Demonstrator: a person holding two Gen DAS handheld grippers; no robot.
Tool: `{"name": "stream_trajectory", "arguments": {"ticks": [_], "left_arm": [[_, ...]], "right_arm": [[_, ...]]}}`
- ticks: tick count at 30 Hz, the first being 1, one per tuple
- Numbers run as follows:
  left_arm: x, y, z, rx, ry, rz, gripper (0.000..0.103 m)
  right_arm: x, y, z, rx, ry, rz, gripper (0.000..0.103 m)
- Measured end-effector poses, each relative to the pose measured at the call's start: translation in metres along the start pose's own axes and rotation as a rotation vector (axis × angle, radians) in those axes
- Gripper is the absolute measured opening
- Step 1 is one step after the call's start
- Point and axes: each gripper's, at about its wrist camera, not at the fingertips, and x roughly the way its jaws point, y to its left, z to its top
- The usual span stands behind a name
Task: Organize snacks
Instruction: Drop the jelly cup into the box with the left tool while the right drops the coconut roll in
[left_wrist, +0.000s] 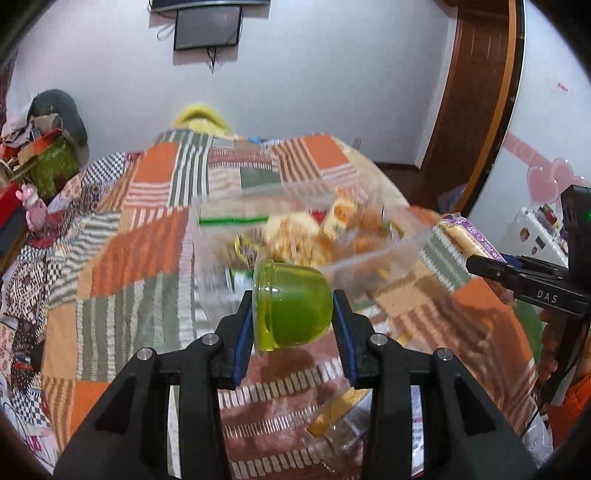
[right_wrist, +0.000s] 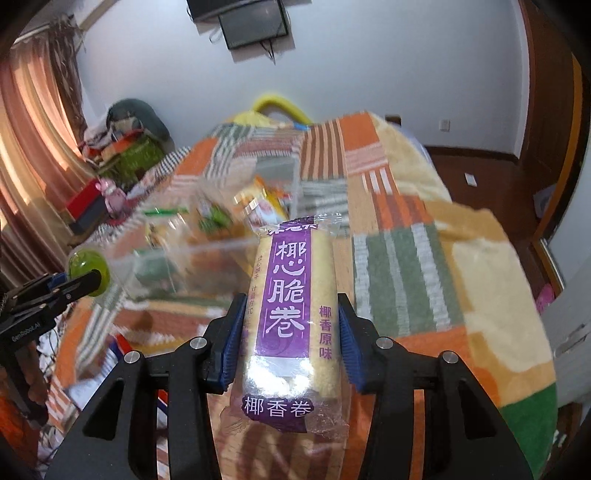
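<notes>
The left gripper (left_wrist: 293, 314) pinches a green jelly cup (left_wrist: 291, 304) between its blue pads, the cup lying on its side with the lid toward the left finger. The right gripper (right_wrist: 290, 332) clamps a wafer roll packet (right_wrist: 291, 306) with a purple label, held lengthwise and pointing away from the camera. Just beyond both claws, lower down, a clear plastic container (left_wrist: 369, 258) of mixed snacks sits on a patchwork blanket (left_wrist: 147, 258), blurred. A green-striped zip bag (left_wrist: 232, 220) lies beside the container, to its left. Farther off, a dark screen (left_wrist: 207, 27) hangs on the wall.
</notes>
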Motion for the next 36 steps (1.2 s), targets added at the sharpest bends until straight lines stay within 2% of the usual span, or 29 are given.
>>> {"name": "stream_trajectory", "arguments": {"ticks": [6,10,19,25,31,34,36], "left_arm": [[0.002,0.006,0.022,-0.006,-0.046,0.016,0.040],[0.015,0.015,0.033,-0.023,-0.050,0.023,0.040],[0.056,0.033,0.044,-0.042,-0.011,0.038,0.040],[0.076,0.035,0.046,-0.047,0.015,0.038,0.040],[0.088,0.033,0.043,-0.045,0.055,0.030,0.040],[0.083,0.027,0.042,-0.036,0.042,0.043,0.043],[0.076,0.025,0.044,-0.027,0.023,0.063,0.054]], "right_arm": [[0.006,0.013,0.025,-0.034,-0.062,0.016,0.043],[0.020,0.024,0.039,-0.061,-0.077,0.016,0.043],[0.071,0.029,0.056,-0.068,-0.035,-0.013,0.043],[0.088,0.025,0.056,-0.058,0.007,-0.015,0.043],[0.087,0.023,0.053,-0.067,0.033,-0.010,0.043],[0.081,0.026,0.054,-0.083,0.032,-0.020,0.044],[0.075,0.026,0.054,-0.088,0.030,-0.029,0.051]]}}
